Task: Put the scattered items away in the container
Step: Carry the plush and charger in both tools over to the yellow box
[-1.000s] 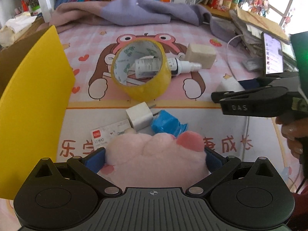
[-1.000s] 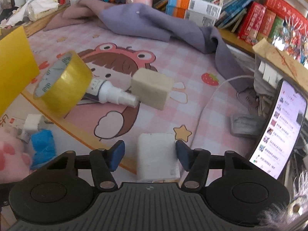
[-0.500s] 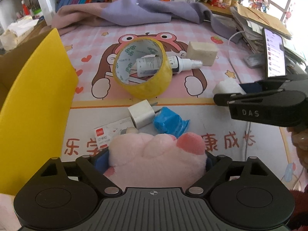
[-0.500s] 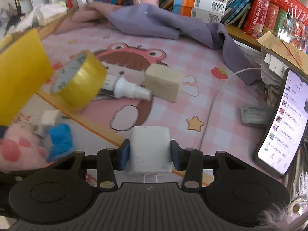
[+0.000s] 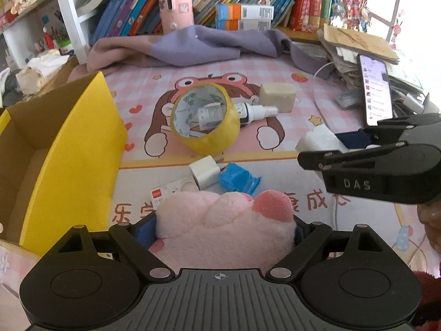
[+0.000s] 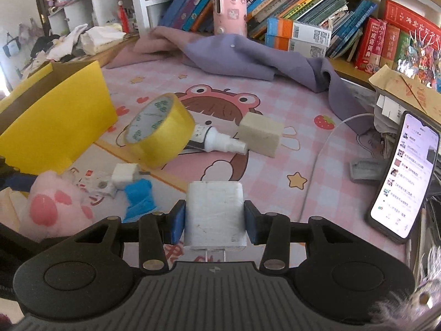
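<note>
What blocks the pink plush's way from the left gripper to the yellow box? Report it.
Nothing visible. The pink plush sits clamped in the left gripper, and the yellow box stands open just to its left, with only bare mat between them.

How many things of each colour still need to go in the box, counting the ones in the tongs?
White: 4, charger block, small plug, spray bottle, card packet
Pink: 1, plush paw
Yellow: 1, tape roll
Blue: 1, wrapper
Beige: 1, sponge block
Total: 8
</note>
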`<act>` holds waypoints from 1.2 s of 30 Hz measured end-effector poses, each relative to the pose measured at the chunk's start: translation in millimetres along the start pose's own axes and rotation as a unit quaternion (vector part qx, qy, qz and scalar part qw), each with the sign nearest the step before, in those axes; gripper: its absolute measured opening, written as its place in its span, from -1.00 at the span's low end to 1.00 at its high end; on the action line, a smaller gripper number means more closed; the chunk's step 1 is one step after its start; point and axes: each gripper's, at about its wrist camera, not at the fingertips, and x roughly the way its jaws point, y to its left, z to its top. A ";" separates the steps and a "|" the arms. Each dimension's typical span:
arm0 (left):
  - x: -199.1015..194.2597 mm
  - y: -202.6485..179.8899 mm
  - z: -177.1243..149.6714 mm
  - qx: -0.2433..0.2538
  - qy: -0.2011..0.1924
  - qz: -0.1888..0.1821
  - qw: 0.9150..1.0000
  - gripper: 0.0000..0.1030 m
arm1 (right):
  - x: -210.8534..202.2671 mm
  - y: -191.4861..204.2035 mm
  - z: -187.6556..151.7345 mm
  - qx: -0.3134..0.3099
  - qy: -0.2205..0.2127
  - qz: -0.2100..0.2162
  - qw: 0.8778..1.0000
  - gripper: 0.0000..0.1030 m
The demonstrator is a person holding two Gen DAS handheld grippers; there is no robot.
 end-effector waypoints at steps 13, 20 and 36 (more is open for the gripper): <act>-33.9 0.4 -14.4 0.009 -0.051 -0.012 0.999 0.76 | -29.0 18.3 -12.1 -0.002 -0.017 -0.005 1.000 -0.20; -50.3 13.9 -27.5 0.003 -0.075 -0.028 0.997 0.76 | -41.5 38.1 -17.7 -0.009 -0.020 -0.020 1.000 -0.20; -91.2 62.9 -70.8 0.035 -0.101 -0.093 0.990 0.76 | -81.1 120.1 -42.8 0.004 -0.032 -0.076 0.997 -0.20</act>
